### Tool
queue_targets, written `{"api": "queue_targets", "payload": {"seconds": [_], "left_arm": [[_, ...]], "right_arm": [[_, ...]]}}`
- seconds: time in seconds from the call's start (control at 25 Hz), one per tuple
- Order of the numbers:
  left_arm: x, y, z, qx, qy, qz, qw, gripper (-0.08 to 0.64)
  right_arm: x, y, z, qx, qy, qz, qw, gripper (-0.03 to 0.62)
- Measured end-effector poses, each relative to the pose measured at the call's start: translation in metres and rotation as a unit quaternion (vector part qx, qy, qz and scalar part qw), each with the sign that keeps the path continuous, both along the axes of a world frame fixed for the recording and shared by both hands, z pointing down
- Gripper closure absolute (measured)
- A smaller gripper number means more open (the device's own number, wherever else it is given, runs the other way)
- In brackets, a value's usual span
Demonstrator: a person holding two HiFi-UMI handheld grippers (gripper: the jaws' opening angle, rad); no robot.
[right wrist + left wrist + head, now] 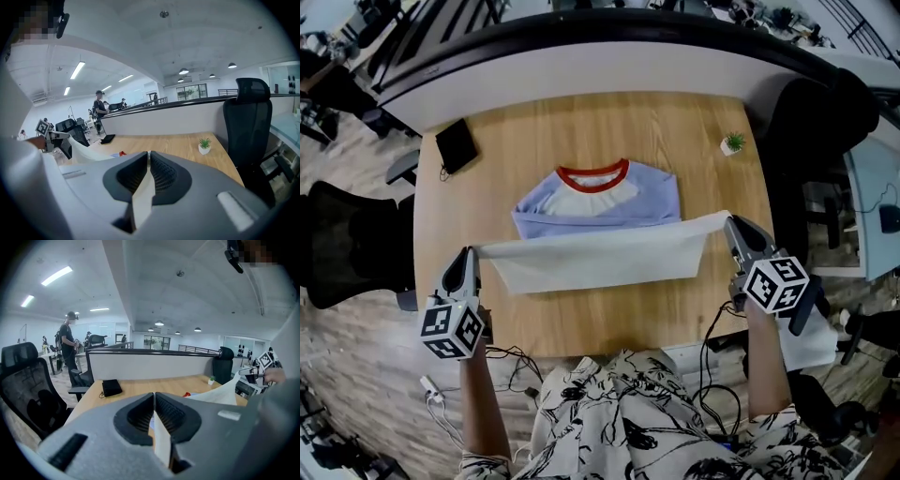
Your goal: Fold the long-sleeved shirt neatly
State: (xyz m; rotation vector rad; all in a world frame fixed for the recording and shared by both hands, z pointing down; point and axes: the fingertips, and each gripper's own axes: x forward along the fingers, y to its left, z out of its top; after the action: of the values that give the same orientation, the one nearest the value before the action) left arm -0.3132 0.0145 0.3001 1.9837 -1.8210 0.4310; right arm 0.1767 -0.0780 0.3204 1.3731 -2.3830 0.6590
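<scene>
Blue-white long-sleeved shirt (598, 202) lies at centre of wooden surface (581, 122), red collar (593, 173) at 12 o'clock. At 8 o'clock left gripper (471, 253), at 3 o'clock right gripper (730, 223). Both pairs of fingers (173, 414) closed on corners of white lower edge (600, 246). Edge lifted off surface and stretched taut, likely so lower half folds flat toward collar without wrinkle.

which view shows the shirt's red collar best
The head view: the red collar of the shirt shows as a whole arc from above. Both gripper views catch only a small red scrap of it.
</scene>
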Motion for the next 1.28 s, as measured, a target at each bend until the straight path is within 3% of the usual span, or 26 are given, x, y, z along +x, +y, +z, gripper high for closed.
{"api": "queue_targets", "payload": {"seconds": [0.28, 0.72, 1.28], "left_arm": [[-0.010, -0.064, 0.039, -0.022, 0.001, 0.007, 0.9997, 0.541], [-0.028, -0.141, 0.100, -0.059, 0.018, 0.028, 0.9977, 0.540], [-0.043, -0.207, 0.202, -0.132, 0.014, 0.032, 0.9906, 0.540]], "right_arm": [[-0.012, -0.061, 0.037, -0.019, 0.036, -0.008, 0.999, 0.561], [-0.027, -0.136, 0.091, -0.052, 0.043, 0.027, 0.997, 0.563], [-0.035, -0.201, 0.194, -0.122, 0.074, 0.023, 0.989, 0.571]]}}
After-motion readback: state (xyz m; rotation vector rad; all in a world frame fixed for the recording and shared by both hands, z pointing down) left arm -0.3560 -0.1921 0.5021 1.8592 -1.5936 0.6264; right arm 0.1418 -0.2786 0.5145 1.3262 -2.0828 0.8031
